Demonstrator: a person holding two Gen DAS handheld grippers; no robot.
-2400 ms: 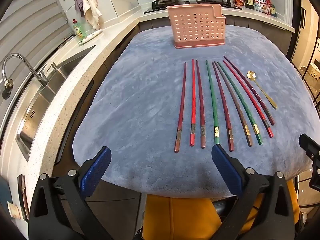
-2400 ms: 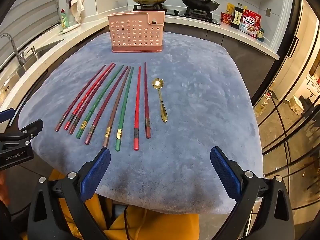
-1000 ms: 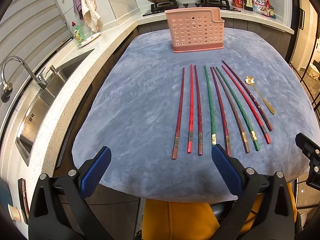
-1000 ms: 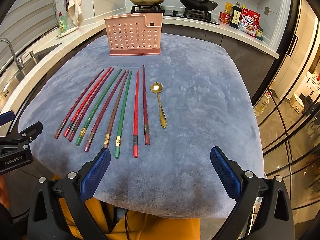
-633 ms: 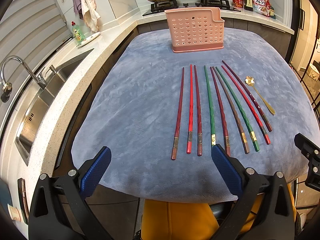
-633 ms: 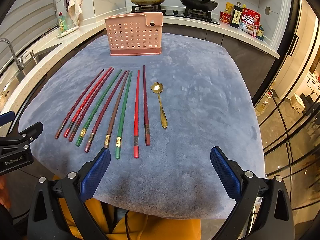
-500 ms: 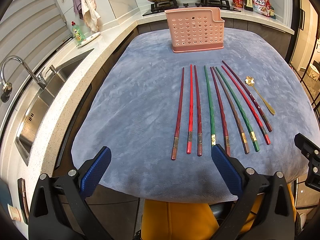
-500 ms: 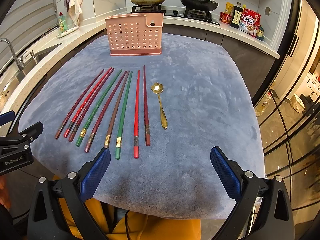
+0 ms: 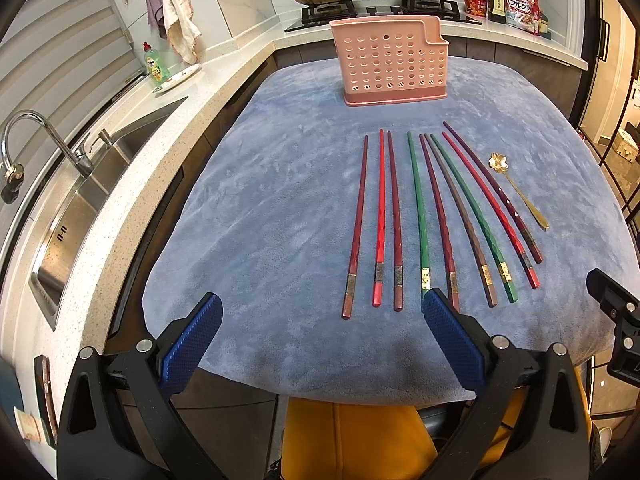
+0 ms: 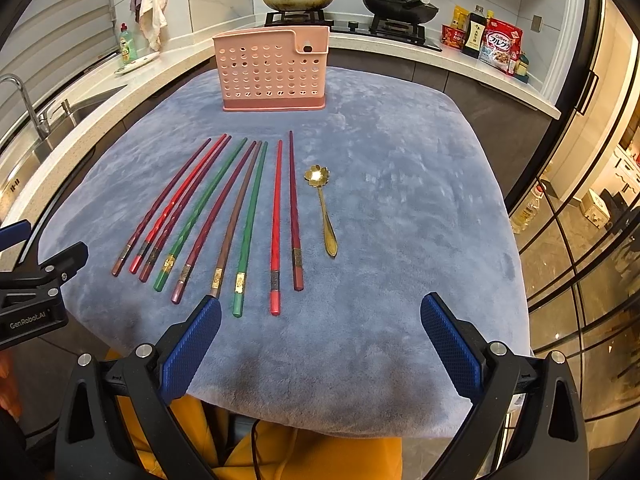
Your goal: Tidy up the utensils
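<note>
Left gripper (image 9: 320, 322) and right gripper (image 10: 320, 320) — both spread wide, empty, at the near edge of the blue-grey cloth (image 10: 400, 160). Nine chopsticks (image 10: 244, 216) — red, maroon, green, brown, gold-banded — lie side by side, well short of the pink perforated holder (image 10: 272, 72). A gold flower-bowl spoon (image 10: 322, 208) lies just right of them. Nothing lies between the chopsticks and the holder.

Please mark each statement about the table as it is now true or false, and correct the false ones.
1. The gold spoon lies right of all the chopsticks. True.
2. The pink utensil holder lies on its side. False: it stands upright.
3. Both the left gripper and the right gripper are open and hold nothing. True.
4. Some chopsticks are already in the holder. False: nine lie on the blue cloth; none shows in the holder.
</note>
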